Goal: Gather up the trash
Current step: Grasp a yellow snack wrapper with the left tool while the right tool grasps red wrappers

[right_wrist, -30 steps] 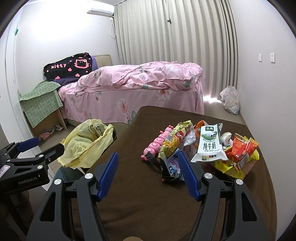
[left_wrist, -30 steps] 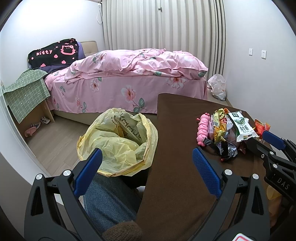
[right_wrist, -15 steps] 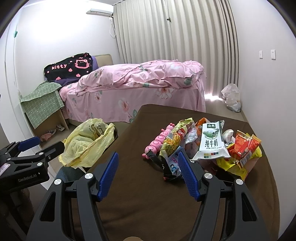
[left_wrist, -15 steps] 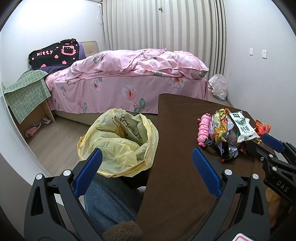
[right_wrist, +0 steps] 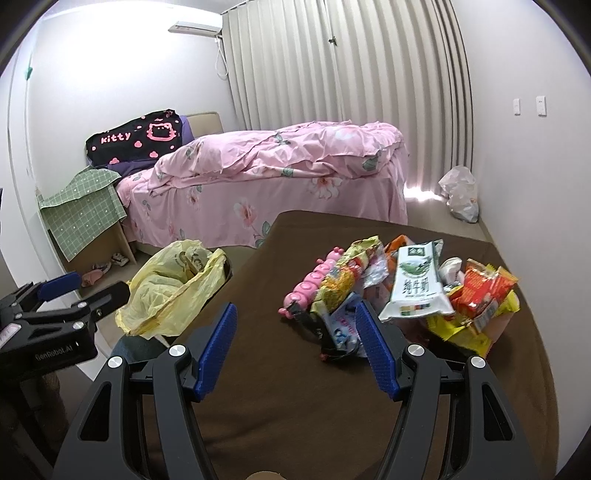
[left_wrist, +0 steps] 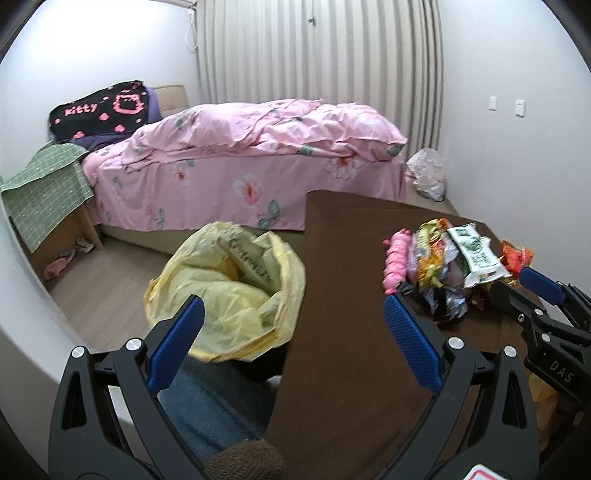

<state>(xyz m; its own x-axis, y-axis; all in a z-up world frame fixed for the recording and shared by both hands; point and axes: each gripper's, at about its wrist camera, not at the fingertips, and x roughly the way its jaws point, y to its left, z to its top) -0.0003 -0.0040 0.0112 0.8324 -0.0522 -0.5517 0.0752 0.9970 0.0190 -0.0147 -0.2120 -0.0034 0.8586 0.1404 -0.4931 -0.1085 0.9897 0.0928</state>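
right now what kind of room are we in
Most likely a home bedroom. A bed with a pink floral duvet fills the back, long pleated curtains cover the far wall, and an air conditioner is mounted high. A brown-covered table holds snack wrappers.

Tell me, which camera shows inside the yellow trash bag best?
The left wrist view. It looks down into the yellow bag, so its open mouth and crumpled inside show. The right wrist view sees the bag from the side, at the table's left edge, its inside mostly hidden.
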